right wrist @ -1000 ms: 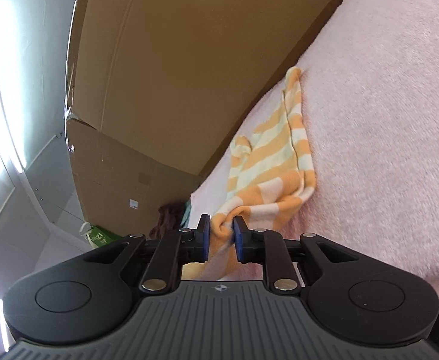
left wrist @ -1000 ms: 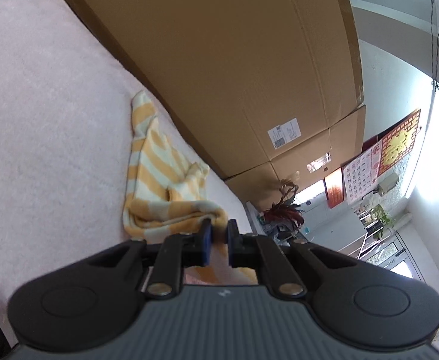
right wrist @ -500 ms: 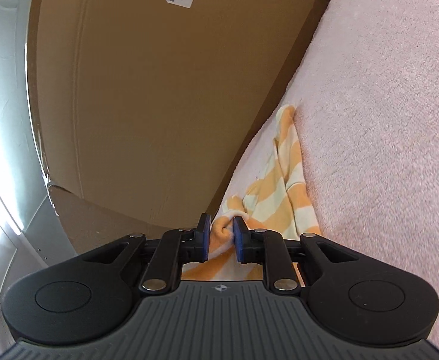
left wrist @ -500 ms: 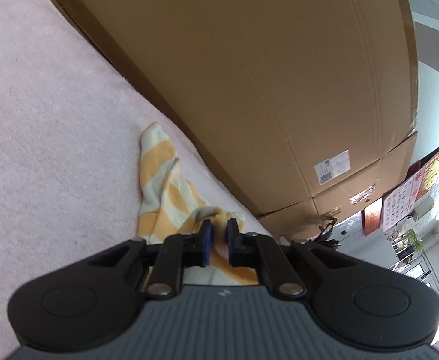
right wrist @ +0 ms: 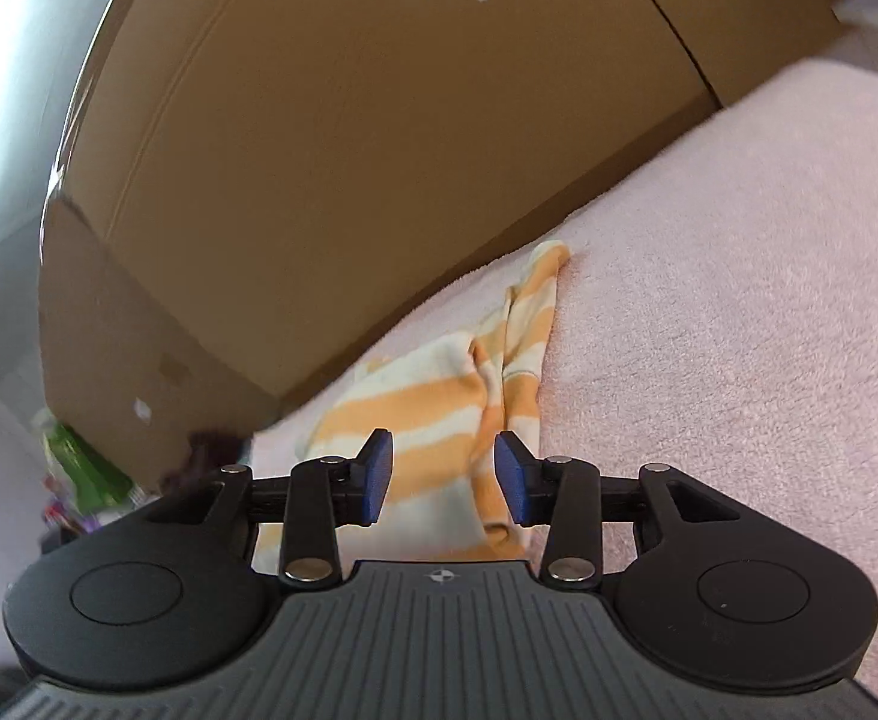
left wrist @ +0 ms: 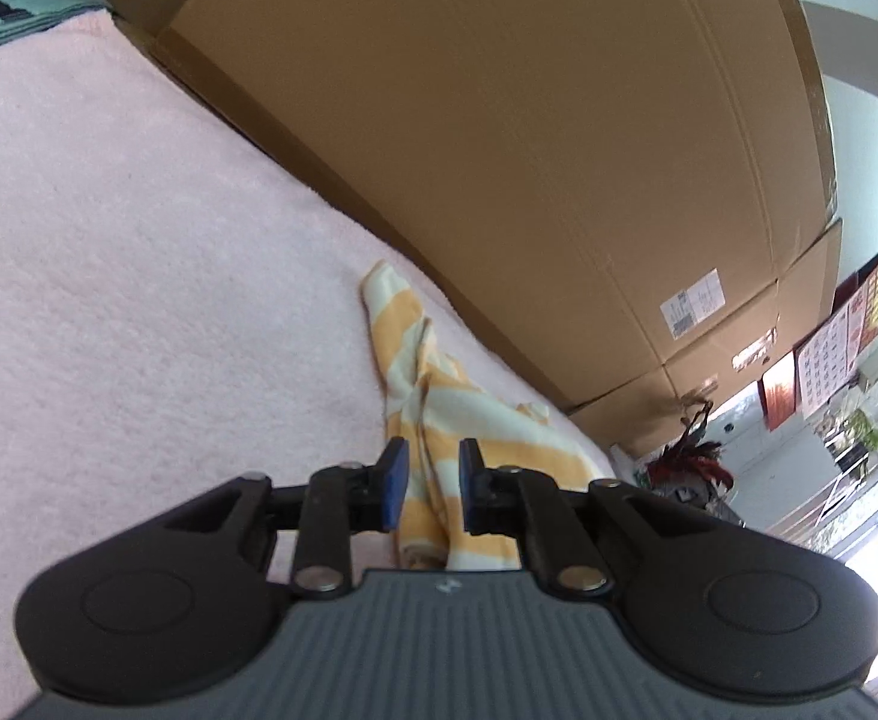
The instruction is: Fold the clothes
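Striped garment [right wrist: 439,414] released beside cardboard box [right wrist: 330,138], both hand-held grippers just opened, right [right wrist: 443,477] wider.

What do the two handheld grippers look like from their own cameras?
The left gripper and right gripper look alike: a ribbed grey body with a small round mark at its front edge, black rounded shoulders with circular recesses, black link bars with silver rivets, and blue pads. No cables, hands or sleeves show.

Looked like a lived-in home room, partly used for storage. Pink fleece blanket [left wrist: 138,276] as work surface, big cardboard boxes [left wrist: 529,150] stacked beside it, wall calendar [left wrist: 829,360] and red hangings [left wrist: 778,393], potted plant [left wrist: 688,462] further back.
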